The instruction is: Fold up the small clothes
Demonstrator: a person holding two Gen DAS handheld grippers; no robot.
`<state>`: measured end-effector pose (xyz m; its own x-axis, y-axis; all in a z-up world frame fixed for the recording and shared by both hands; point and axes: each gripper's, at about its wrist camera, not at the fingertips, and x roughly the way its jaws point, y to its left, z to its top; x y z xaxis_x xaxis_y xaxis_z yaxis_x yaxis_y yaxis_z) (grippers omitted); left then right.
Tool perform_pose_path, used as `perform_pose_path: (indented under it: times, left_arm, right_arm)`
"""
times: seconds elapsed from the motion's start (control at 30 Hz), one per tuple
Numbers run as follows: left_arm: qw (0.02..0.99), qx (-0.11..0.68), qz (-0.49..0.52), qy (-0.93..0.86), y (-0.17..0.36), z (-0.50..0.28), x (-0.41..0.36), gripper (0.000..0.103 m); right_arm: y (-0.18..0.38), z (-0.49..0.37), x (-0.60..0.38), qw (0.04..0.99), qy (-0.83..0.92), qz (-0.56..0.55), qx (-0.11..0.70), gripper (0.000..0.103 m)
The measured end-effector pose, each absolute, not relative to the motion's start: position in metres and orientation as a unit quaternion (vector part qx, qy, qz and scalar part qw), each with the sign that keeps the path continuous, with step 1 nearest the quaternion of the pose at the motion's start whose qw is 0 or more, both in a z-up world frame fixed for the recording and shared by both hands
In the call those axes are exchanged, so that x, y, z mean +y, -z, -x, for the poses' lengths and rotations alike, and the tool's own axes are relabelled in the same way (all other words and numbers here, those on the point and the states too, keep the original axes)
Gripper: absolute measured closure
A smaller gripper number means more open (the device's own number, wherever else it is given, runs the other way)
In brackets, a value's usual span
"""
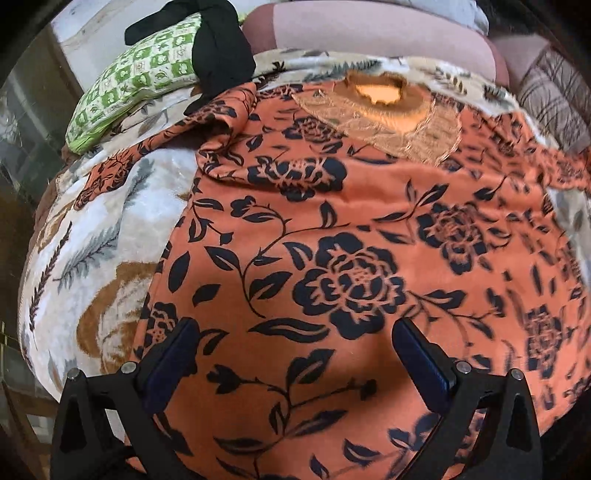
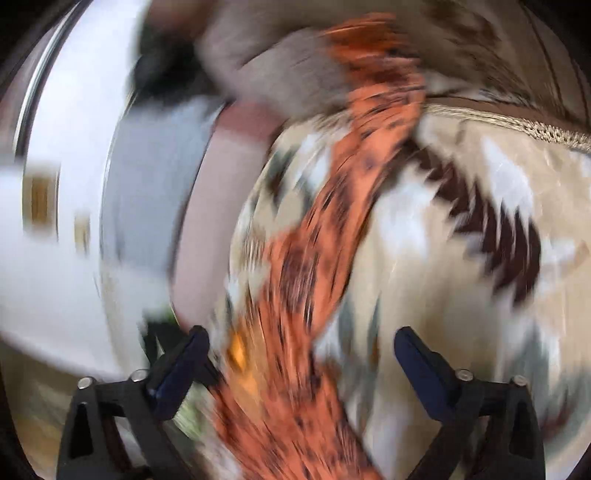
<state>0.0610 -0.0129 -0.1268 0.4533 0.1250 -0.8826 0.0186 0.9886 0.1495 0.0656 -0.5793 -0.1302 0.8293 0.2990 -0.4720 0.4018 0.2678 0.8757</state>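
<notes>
An orange garment (image 1: pixel 351 240) with black flowers lies spread flat on a patterned blanket (image 1: pixel 96 258), its embroidered neckline (image 1: pixel 380 99) at the far end. My left gripper (image 1: pixel 295 328) hovers open just above the garment's near part, nothing between its fingers. In the right wrist view everything is smeared by motion. A strip of the same orange garment (image 2: pixel 314 258) runs from top to bottom over the blanket (image 2: pixel 461 295). My right gripper (image 2: pixel 301 336) stands open above that strip, and its pads are apart from the cloth.
A green and white patterned pillow (image 1: pixel 136 81) lies at the far left with a black cloth (image 1: pixel 221 48) draped over it. A pinkish bolster (image 1: pixel 369 33) runs along the far edge. The bed's left edge drops off beside the blanket.
</notes>
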Motion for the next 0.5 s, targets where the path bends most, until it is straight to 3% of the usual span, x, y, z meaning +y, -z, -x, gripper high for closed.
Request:
perform_pose_path:
  times: [0.07, 0.23, 0.33, 0.4, 0.47, 0.5]
  left_arm:
    - [0.851, 0.518, -0.071, -0.036, 0.129, -0.065, -0.011, 0.0]
    - [0.869, 0.49, -0.056, -0.032, 0.12, -0.076, -0.009, 0.0]
    - [0.854, 0.513, -0.075, -0.03, 0.14, -0.086, -0.009, 0.0]
    - [0.848, 0.528, -0.049, -0.019, 0.155, -0.088, -0.001, 0.0]
    - [0.856, 0.517, 0.002, -0.014, 0.155, -0.086, 0.013, 0.0]
    - [0.856, 0.517, 0.007, -0.01, 0.155, -0.088, 0.015, 0.0]
  right_arm:
    - [0.147, -0.079, -0.611, 0.72, 0.066, -0.633, 0.275, 0.033]
    - [0.164, -0.116, -0.646, 0.708, 0.085, -0.654, 0.252, 0.034]
    - [0.165, -0.135, -0.656, 0.722, 0.101, -0.638, 0.245, 0.036]
    - [0.169, -0.149, -0.663, 0.737, 0.121, -0.612, 0.26, 0.045]
    - [0.17, -0.161, -0.668, 0.744, 0.141, -0.589, 0.283, 0.079]
    - [0.165, -0.165, -0.666, 0.751, 0.149, -0.573, 0.292, 0.08]
